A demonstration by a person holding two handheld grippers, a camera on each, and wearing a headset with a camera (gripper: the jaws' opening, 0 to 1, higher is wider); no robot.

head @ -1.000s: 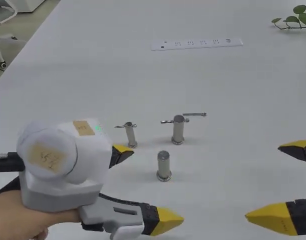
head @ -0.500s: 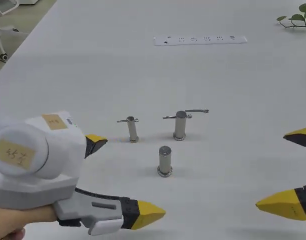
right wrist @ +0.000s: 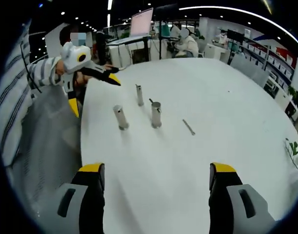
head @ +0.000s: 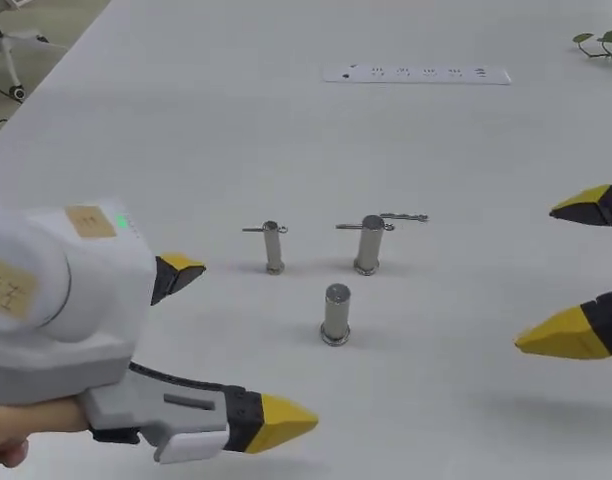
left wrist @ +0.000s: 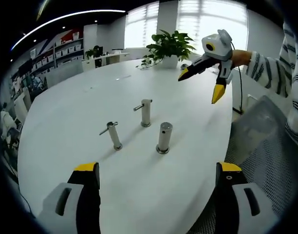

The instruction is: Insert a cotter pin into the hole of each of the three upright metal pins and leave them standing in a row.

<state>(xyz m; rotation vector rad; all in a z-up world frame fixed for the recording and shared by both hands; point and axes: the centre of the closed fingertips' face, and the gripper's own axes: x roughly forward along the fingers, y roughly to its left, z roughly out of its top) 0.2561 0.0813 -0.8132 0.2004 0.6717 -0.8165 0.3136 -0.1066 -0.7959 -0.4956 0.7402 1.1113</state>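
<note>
**Hovering Open Beside the Pins**

The left gripper point(head: 236, 343) and right gripper point(head: 549, 275) hang wide open and empty beside three upright silver metal pins point(head: 335, 314) on the white table point(head: 286, 130). A thin loose metal cotter pin point(head: 404, 217) lies just behind the right rear one.

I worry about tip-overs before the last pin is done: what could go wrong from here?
The loose cotter pin lies flat on the table near the right upright pin; reaching for it with the open right gripper might knock that pin over. It is thin, so it may slip from the jaws. The nearer upright pin has no cotter and stands out of the row; threading it could topple it.
</note>
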